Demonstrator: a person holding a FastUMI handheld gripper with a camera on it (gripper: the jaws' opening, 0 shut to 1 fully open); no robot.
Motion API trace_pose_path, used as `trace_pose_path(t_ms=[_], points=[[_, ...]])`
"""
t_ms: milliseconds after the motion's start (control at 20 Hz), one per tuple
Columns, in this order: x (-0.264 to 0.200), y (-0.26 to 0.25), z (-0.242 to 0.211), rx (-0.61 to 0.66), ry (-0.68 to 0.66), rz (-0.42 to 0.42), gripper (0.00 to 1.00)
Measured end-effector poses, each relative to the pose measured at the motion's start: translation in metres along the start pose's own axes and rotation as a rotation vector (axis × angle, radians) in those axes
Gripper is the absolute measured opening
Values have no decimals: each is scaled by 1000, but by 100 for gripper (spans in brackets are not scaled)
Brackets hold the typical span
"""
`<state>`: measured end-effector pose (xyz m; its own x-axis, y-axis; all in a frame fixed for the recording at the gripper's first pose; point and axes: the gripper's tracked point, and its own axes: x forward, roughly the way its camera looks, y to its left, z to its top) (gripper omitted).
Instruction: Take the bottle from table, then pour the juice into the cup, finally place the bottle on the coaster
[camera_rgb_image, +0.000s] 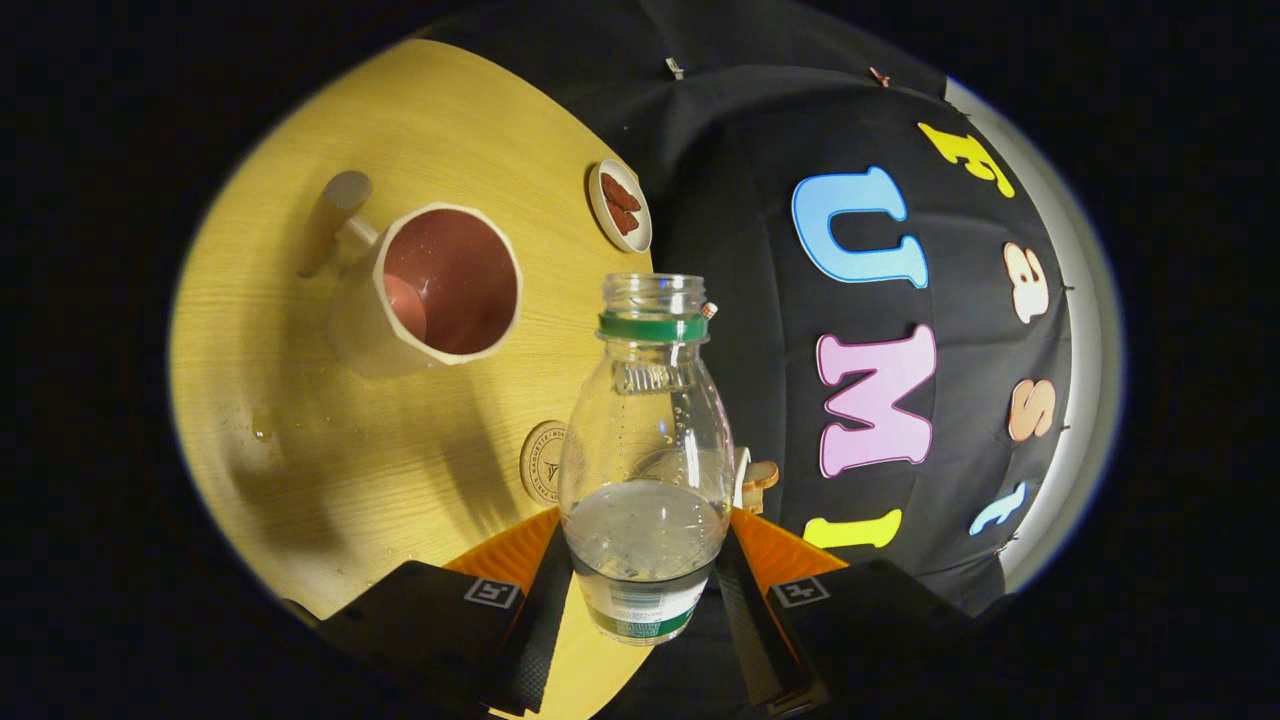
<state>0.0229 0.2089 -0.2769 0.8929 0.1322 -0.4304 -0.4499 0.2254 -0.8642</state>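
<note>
Between the tongs (645, 585), pressed by both, the bottle (648, 450).

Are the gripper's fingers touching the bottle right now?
Touching. In the gripper view both fingers press the sides of the bottle, with no gap visible.

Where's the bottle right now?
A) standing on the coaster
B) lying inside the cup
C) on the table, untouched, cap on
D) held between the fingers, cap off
D: the clear bottle sits clamped between both fingers, its mouth open with no cap, while the cup and the coaster lie beyond it on the table.
</note>
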Motion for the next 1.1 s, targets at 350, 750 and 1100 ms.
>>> trace_pose_path(t_ms=[350,750,1100], points=[[2,4,-4,-135,21,9,76],[7,3,-3,-219,30,-2,75],[7,0,-2,-284,23,-18,76]])
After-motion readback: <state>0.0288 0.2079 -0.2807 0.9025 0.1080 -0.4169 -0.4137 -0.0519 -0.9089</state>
